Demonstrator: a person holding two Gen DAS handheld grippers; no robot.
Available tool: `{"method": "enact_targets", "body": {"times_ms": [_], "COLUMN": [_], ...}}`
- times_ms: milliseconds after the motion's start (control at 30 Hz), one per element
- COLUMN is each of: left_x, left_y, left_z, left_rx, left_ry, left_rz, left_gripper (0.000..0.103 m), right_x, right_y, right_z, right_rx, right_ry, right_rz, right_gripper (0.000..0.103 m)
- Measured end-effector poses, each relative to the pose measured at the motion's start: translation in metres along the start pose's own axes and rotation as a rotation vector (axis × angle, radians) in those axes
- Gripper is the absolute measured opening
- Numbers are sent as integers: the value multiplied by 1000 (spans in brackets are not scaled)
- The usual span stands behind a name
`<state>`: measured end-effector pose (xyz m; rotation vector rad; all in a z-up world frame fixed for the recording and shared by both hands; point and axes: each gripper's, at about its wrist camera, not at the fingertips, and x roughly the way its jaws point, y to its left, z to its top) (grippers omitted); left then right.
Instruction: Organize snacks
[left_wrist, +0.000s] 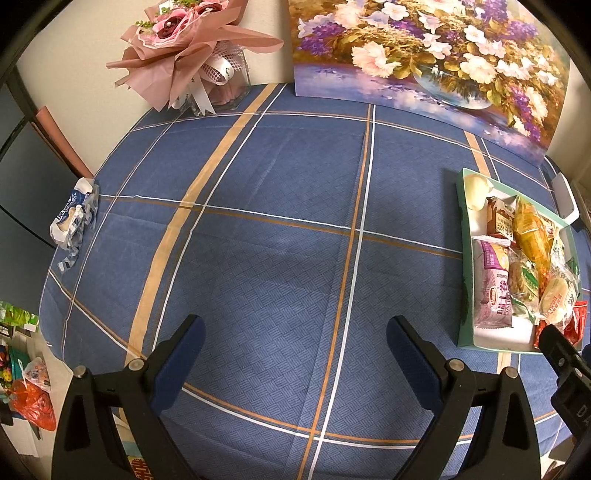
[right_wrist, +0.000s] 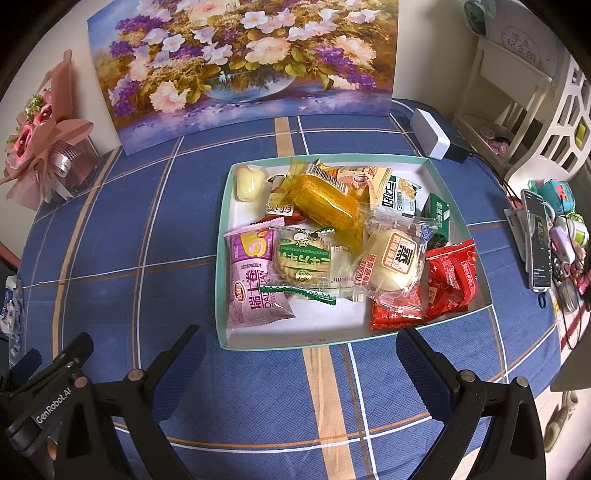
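Snacks sit piled in a shallow green-rimmed tray (right_wrist: 448, 192) on the blue plaid tablecloth (right_wrist: 155, 229), directly ahead of the right gripper (right_wrist: 297, 354), whose jaws stand spread wide with nothing between them. The right wrist view shows the tray's contents in full: one purple swiss-roll packet (right_wrist: 253, 280), one green-printed biscuit packet (right_wrist: 303, 264), one yellow wrapped corn cob (right_wrist: 328, 201), one clear-wrapped round bun (right_wrist: 397, 260), one small pale jelly cup (right_wrist: 249, 182) in the far left corner, and two red packets (right_wrist: 448, 275) at the near right corner, one of them overhanging the rim; several further packets lie underneath and cannot be counted reliably. Only this view shows the white box (right_wrist: 430, 133) beyond the tray and the phone (right_wrist: 537, 243) on a stand at the right edge. The left wrist view shows the left gripper (left_wrist: 295, 350), jaws likewise released and empty, over bare cloth, with the tray well off to its right and partly cut off. Only this view gives a clear look at the crumpled blue-and-white wrapper (left_wrist: 74, 218) at the table's left edge. Both views show one flower painting (right_wrist: 243, 62) against the wall and one pink bouquet (left_wrist: 184, 40) in a glass vase.
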<state>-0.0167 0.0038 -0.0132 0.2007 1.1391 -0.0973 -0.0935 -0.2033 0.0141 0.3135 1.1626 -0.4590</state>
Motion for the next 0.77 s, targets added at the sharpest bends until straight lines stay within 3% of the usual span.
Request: {"method": "enact_targets", "body": {"times_ms": [767], "left_x": [-5], "left_y": [-3], "left_z": [1], "left_rx": [-23], "left_ry": [-15], "left_rz": [8], "left_gripper": [98], "right_x": [4], "right_y": [2], "right_z": [-2], "right_rx": [0], "right_ry": [6], "right_rz": [-2], "right_gripper": [103]}}
